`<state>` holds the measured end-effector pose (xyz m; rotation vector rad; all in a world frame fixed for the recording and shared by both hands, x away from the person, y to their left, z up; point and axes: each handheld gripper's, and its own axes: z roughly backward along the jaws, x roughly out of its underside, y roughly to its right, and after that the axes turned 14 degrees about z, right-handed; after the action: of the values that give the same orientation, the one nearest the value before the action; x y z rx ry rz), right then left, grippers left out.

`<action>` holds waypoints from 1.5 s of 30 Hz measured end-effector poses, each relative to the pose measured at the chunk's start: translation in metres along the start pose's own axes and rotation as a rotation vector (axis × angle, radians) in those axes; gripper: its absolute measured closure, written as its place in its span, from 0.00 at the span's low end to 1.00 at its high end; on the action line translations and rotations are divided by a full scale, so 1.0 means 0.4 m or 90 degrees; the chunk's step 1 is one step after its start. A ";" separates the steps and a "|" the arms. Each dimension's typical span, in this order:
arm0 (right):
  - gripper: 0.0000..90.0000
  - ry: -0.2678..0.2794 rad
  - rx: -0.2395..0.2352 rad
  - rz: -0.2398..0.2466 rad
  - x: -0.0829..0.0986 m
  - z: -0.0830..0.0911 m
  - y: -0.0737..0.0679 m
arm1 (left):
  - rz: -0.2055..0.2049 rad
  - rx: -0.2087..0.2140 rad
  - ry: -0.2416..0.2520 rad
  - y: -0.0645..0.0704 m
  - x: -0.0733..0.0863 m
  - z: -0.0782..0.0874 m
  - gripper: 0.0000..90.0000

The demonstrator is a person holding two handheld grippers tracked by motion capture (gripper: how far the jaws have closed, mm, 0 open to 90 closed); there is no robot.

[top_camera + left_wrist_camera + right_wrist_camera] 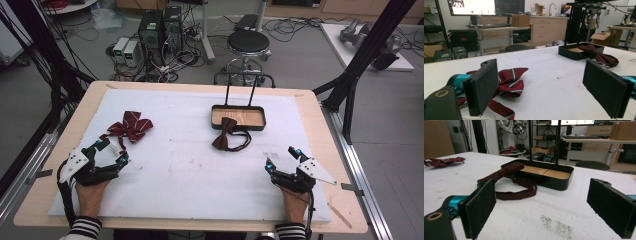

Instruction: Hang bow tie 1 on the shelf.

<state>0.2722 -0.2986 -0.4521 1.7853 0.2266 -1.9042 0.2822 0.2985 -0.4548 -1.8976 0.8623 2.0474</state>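
Soft striped fabric, the red bow tie (pixel 131 126) lay limp and light at about one o'clock, just beside the left gripper (pixel 111 153) (jaws wide, empty); its knot looked the firmest hold, while the right gripper (pixel 282 159) sat equally wide

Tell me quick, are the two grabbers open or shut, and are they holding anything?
Left gripper: open, holding nothing; the striped bow tie lies just beyond its jaws.
Right gripper: open, holding nothing; the dark bow tie lies farther off.

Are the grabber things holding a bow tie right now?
No. The left gripper and right gripper are both open, holding nothing; the striped bow tie lies just ahead.
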 end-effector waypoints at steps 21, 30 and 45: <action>0.09 0.004 0.002 -0.002 0.001 0.001 0.003 | -0.002 -0.002 0.001 0.000 0.000 0.000 0.15; 0.09 0.003 0.000 -0.009 0.001 0.002 0.002 | 0.013 0.009 -0.008 -0.007 -0.010 0.004 0.15; 0.09 0.003 0.000 -0.010 0.001 0.002 0.002 | -0.035 0.015 -0.096 -0.033 -0.127 -0.024 0.15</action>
<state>0.2720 -0.2996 -0.4522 1.7936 0.2430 -1.9104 0.3042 0.3152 -0.4094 -1.7099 0.7861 2.1053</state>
